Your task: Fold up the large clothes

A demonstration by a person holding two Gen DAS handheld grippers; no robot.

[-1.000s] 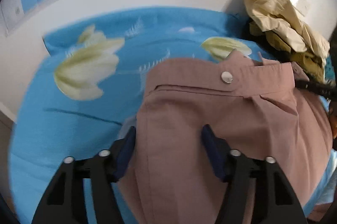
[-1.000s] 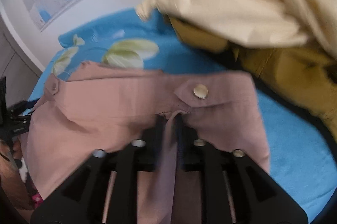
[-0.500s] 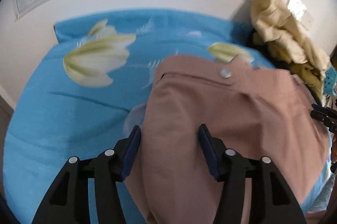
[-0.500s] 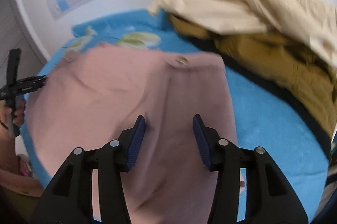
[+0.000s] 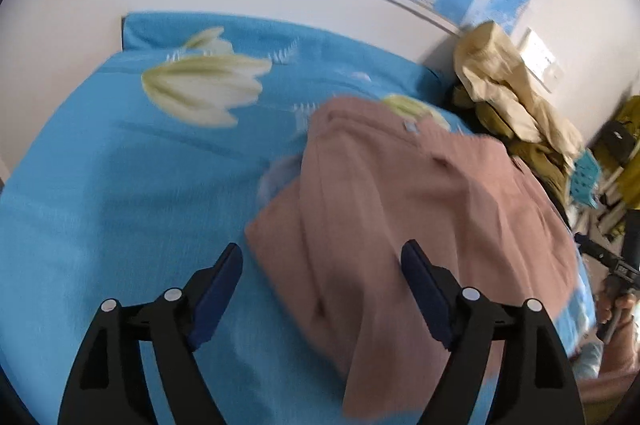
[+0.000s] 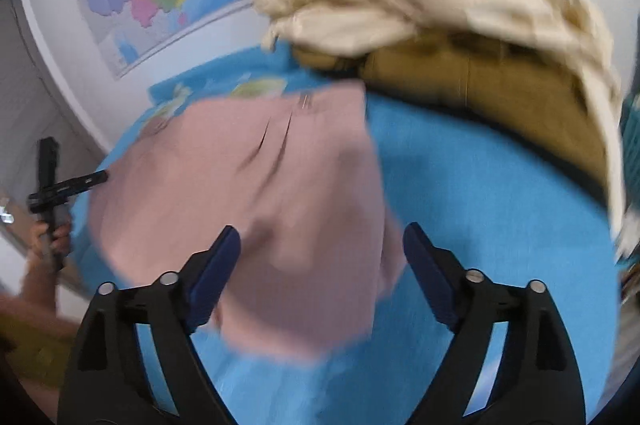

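Left hand-held gripper (image 5: 322,279): released; its jaws have just been opening, pads clear of the cloth, which lies under and between them.
Right hand-held gripper (image 6: 322,263): released; jaws have just been opening, nothing pinched.
Pink garment (image 5: 420,209): folded over, lying on the blue floral bedspread (image 5: 120,193), waistband button toward the wall.
Step in hand, judged: letting go after a fold; lift both grippers straight off so the layers do not drag.
Clothes pile (image 6: 460,37): cream and mustard, beyond the garment; keep clear.
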